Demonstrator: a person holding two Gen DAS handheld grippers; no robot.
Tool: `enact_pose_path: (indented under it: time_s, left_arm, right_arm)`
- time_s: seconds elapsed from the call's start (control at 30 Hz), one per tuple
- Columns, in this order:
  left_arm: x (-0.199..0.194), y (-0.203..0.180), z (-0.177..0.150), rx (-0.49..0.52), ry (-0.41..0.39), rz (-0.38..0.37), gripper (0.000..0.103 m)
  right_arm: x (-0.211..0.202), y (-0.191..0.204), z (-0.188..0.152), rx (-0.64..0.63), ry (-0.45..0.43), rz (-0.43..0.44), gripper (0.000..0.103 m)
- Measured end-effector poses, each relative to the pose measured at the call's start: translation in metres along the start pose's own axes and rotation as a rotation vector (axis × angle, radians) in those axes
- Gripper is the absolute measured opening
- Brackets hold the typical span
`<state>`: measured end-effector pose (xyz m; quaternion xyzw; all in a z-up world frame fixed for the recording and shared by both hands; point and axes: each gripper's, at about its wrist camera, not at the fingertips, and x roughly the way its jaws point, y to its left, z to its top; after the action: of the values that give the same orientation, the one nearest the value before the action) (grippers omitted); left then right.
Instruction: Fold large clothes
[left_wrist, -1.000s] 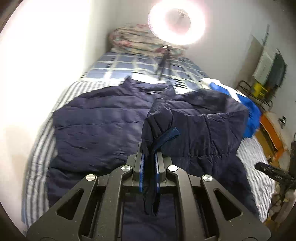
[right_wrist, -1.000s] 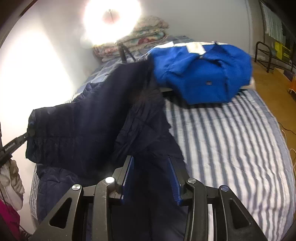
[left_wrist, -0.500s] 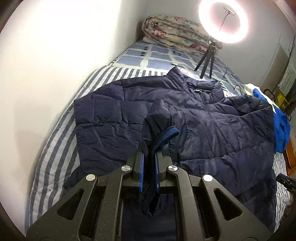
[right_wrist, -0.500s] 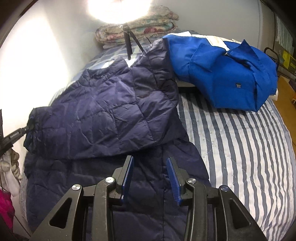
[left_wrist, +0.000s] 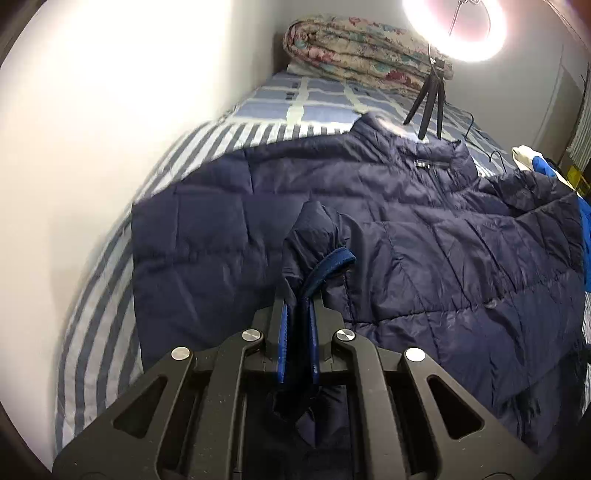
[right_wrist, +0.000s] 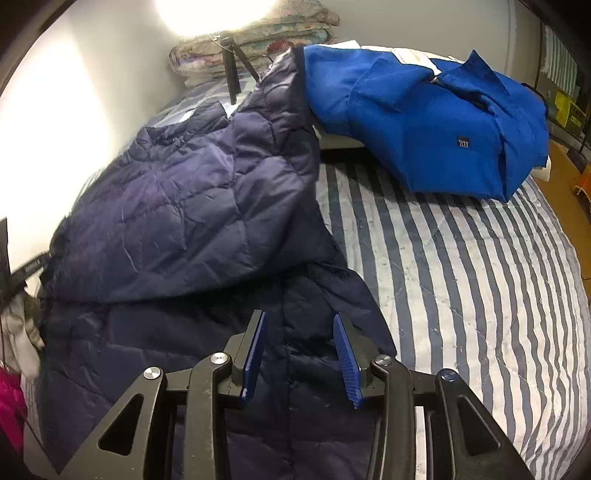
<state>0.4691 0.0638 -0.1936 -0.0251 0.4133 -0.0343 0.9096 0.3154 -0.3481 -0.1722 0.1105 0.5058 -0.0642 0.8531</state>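
While the navy puffer jacket (left_wrist: 424, 236) lies spread on the striped bed (right_wrist: 461, 266), its cuff (left_wrist: 317, 258) sits pinched in the left hand-held gripper (left_wrist: 297, 317)

Left pads pressed together on the cuff fabric, sleeve drawn across the jacket body; right hand-held gripper (right_wrist: 299, 347) over the jacket's lower part with blue pads apart, gripping nothing; folded blue garment (right_wrist: 436, 122) beside the jacket on the bed; ring light (left_wrist: 454, 26) on tripod beyond the collar
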Motion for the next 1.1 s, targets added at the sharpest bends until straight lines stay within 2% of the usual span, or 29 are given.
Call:
enact_pose_path:
  time_s: [0.17, 0.3, 0.4, 0.47, 0.53, 0.6, 0.67, 0.73, 0.93, 1.1]
  left_arm:
    - [0.011, -0.011, 0.023, 0.059, -0.027, 0.039, 0.008]
    - [0.035, -0.01, 0.027, 0.056, 0.021, 0.077, 0.008]
    - [0.043, -0.011, 0.023, 0.059, 0.046, 0.099, 0.012]
    - [0.039, -0.011, 0.023, 0.061, 0.056, 0.113, 0.02]
    - [0.027, -0.008, 0.026, 0.055, 0.05, 0.107, 0.032]
    - [0.003, -0.003, 0.028, 0.032, 0.028, 0.089, 0.038]
    - [-0.021, 0.0, 0.027, 0.016, 0.013, 0.064, 0.043]
    - [-0.053, 0.004, 0.02, 0.011, -0.001, 0.027, 0.051]
    - [-0.146, 0.022, -0.028, 0.002, 0.013, -0.065, 0.065]
    - [-0.196, 0.037, -0.095, 0.025, 0.084, -0.056, 0.066]
  right_arm:
    - [0.005, 0.0, -0.002, -0.007, 0.008, -0.012, 0.039]
    - [0.005, 0.002, -0.001, -0.016, 0.008, -0.015, 0.039]
    - [0.003, 0.0, -0.001, -0.024, 0.006, -0.017, 0.039]
    - [-0.002, -0.003, -0.002, -0.021, 0.0, -0.017, 0.039]
    - [-0.01, -0.006, -0.003, -0.019, -0.013, -0.01, 0.039]
    - [-0.019, -0.008, -0.006, -0.03, -0.027, -0.004, 0.041]
    - [-0.031, -0.009, -0.011, -0.05, -0.05, -0.001, 0.048]
    - [-0.043, -0.011, -0.017, -0.074, -0.076, 0.001, 0.06]
    - [-0.089, -0.026, -0.052, -0.181, -0.136, 0.021, 0.079]
    - [-0.103, -0.055, -0.093, -0.17, -0.08, 0.073, 0.08]
